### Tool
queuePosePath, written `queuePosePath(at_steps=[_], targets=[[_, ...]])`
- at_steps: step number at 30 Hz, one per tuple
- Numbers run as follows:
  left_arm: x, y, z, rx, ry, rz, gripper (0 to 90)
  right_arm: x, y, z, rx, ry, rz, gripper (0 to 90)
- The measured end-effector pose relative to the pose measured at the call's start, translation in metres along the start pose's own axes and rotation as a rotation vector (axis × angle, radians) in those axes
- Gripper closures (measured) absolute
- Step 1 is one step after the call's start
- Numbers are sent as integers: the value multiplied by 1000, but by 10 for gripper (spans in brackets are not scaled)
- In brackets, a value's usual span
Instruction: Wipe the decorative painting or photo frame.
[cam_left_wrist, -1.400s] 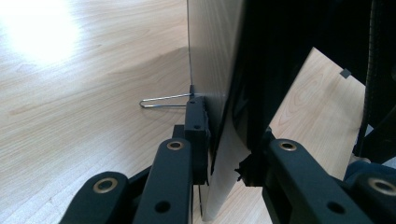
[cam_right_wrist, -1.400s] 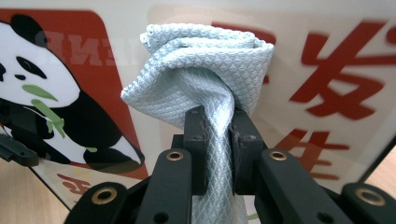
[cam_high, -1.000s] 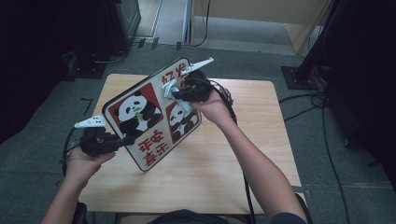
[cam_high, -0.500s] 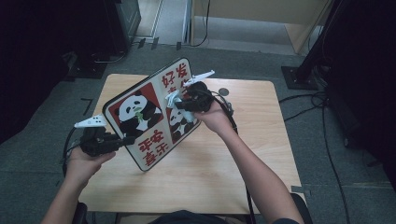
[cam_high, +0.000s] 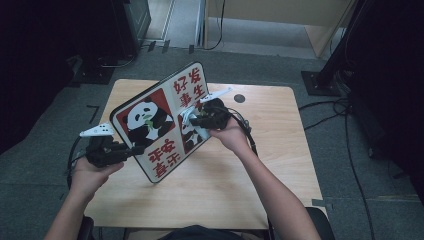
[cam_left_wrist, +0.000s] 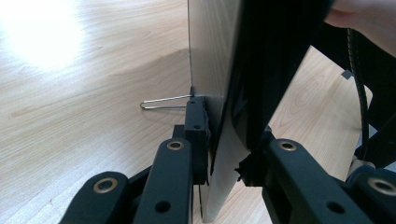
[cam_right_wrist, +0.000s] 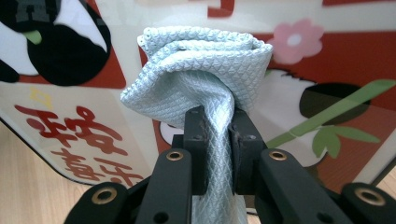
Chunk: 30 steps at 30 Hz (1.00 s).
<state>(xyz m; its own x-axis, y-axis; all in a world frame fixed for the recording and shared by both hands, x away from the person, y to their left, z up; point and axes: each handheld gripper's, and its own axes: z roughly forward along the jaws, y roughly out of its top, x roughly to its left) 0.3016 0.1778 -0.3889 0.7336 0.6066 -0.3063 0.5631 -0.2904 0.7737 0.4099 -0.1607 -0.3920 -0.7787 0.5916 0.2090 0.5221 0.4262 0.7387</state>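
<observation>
A big flat board (cam_high: 159, 127) with panda pictures and red writing is held up over the wooden counter (cam_high: 280, 165). It is tilted, with one lower corner down near the counter and its picture side turned toward the person.

The left tool (cam_high: 131, 150) is seen at the left edge of the board in the high view. Its jaws are almost fully closed, and the board's edge is pinched between them. In the left gripper view the board (cam_left_wrist: 224, 93) is seen edge-on, with one black jaw pressed on its pale side and the other on its dark side. A thin wire loop (cam_left_wrist: 163, 101) is seen sticking out from the board's pale side, just above the counter (cam_left_wrist: 70, 93). The left tool is gripped by the person's left hand (cam_high: 92, 172).

The right tool (cam_high: 192, 117) is held by the right hand (cam_high: 227, 132) in front of the picture side of the board. Its jaws are squeezed tight on a pale blue cloth (cam_right_wrist: 201, 70). The cloth is bunched up into a soft lump above the jaw tips, and a thin part of it is caught between the two jaws. In the right gripper view the lump of cloth is set against the board (cam_right_wrist: 327, 56), close to a pink flower and a green bamboo stalk in the picture. In the high view the cloth (cam_high: 186, 116) is seen as a small pale patch on the lower panda picture. A small dark round hole (cam_high: 239, 98) is seen in the counter behind the right hand.
</observation>
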Motion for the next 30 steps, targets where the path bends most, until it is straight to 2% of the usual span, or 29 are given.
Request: queuePosePath(at_steps=[2, 9, 16, 18, 22, 27, 30], targets=[[0, 0, 0, 0, -1, 2, 773, -1, -3, 1, -11, -1, -13, 800], [0, 0, 0, 2, 0, 4, 773, -2, -15, 7, -7, 5, 2, 799], [0, 0, 0, 0, -2, 2, 772, -5, -35, 16, -14, 20, 17, 796], [0, 0, 0, 1, -2, 3, 772, -7, -41, 18, -20, 22, 4, 795], [0, 0, 0, 2, -1, 6, 771, -8, -50, 23, -4, 18, 15, 797], [0, 0, 0, 4, -1, 6, 771, -8, -63, 32, 49, 19, 42, 798], [0, 0, 0, -1, -3, 7, 771, -8, -69, 36, 62, 21, 47, 798]])
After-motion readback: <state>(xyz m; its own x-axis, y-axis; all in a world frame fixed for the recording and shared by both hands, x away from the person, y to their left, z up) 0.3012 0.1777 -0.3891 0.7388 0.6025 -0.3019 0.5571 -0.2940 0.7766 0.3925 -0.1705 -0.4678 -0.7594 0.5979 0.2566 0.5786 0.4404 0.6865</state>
